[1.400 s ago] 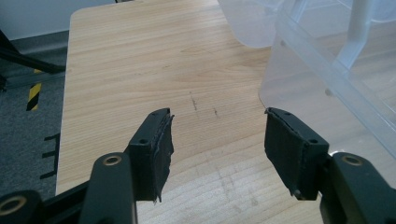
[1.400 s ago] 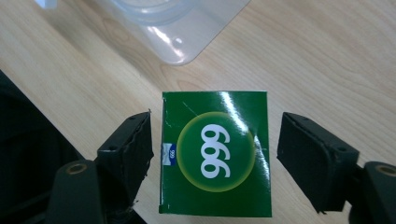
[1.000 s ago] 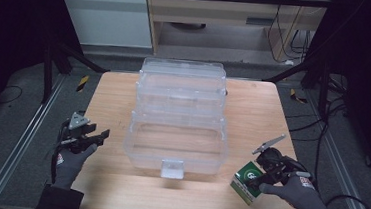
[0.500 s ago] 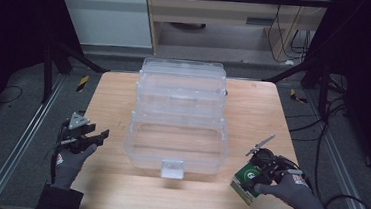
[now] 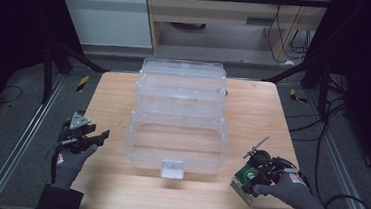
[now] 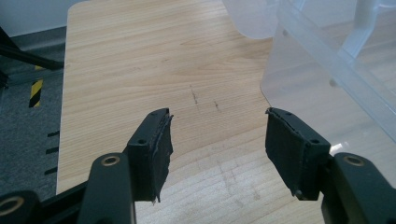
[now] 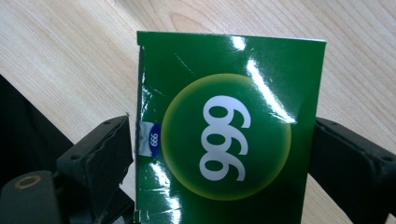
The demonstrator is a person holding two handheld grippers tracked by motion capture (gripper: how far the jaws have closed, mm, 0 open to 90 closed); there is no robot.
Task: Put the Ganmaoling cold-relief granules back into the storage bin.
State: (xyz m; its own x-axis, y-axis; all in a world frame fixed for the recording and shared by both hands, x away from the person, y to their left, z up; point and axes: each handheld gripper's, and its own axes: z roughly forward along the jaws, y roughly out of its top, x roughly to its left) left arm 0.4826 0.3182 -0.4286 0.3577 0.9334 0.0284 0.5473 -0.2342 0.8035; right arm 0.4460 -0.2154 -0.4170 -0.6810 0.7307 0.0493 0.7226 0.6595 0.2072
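A glossy green box (image 5: 244, 183) marked "999" (image 7: 224, 140) lies flat on the wooden table (image 5: 108, 98) near its front right corner. My right gripper (image 5: 251, 180) (image 7: 223, 121) is open and straddles it. Its right jaw is against the box's edge, and a thin sliver of gap shows at the left jaw. My left gripper (image 5: 99, 138) (image 6: 217, 116) is open and holds nothing. It hovers over bare wood at the table's left, pointing toward a clear plastic tiered storage box (image 5: 179, 129) (image 6: 327, 70) that stands open in the middle.
The clear box has a white latch (image 5: 172, 167) on its front wall, facing the table's front edge. Cables (image 5: 331, 196) trail on the floor at the right. Metal rails (image 5: 25, 137) run along both sides of the table. Bare wood lies left and right of the clear box.
My right gripper has come down and forward onto the green box, so its jaws now sit on either side of it. The left gripper has barely moved.
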